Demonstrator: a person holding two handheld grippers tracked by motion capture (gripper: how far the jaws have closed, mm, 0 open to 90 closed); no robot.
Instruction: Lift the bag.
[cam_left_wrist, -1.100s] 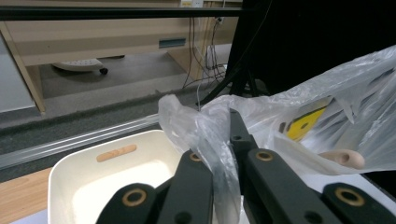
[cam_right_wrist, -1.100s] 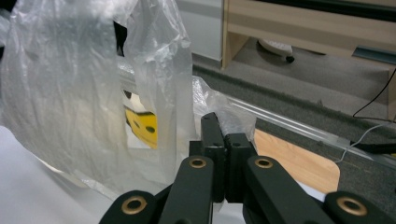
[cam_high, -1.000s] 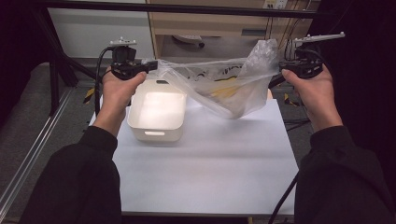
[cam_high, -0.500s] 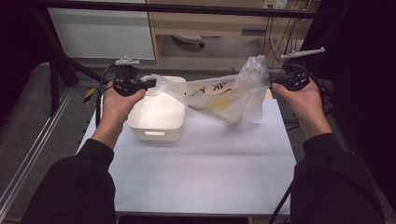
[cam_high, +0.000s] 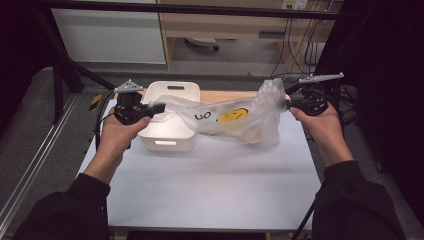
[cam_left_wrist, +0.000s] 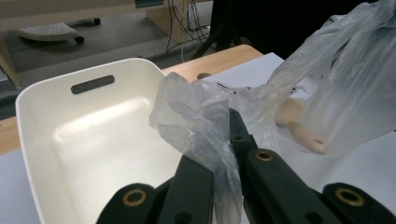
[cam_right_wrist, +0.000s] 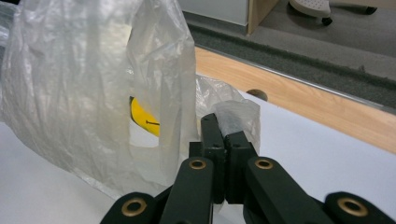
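A clear plastic bag (cam_high: 235, 120) with a yellow smiley print hangs stretched between my two grippers, low over the white table (cam_high: 210, 190). Its left end lies over the right side of a white plastic tub (cam_high: 167, 144). My left gripper (cam_high: 152, 108) is shut on the bag's left end, with bunched film (cam_left_wrist: 205, 121) pinched between the jaws. My right gripper (cam_high: 290, 104) is shut on the bag's right end. In the right gripper view a fold of film (cam_right_wrist: 233, 114) sits in the closed jaws. A pale beige object (cam_left_wrist: 299, 128) shows inside the bag.
The tub (cam_left_wrist: 93, 140) is empty and has a slot handle at its far end. A wooden strip (cam_right_wrist: 303, 98) runs along the table's far edge. Beyond it are floor, cables and a black frame post (cam_high: 62, 75) at the left.
Both hands have come down and the bag has sunk with them, from hanging above the tub to just over the table. Both grips on the bag's ends are unchanged.
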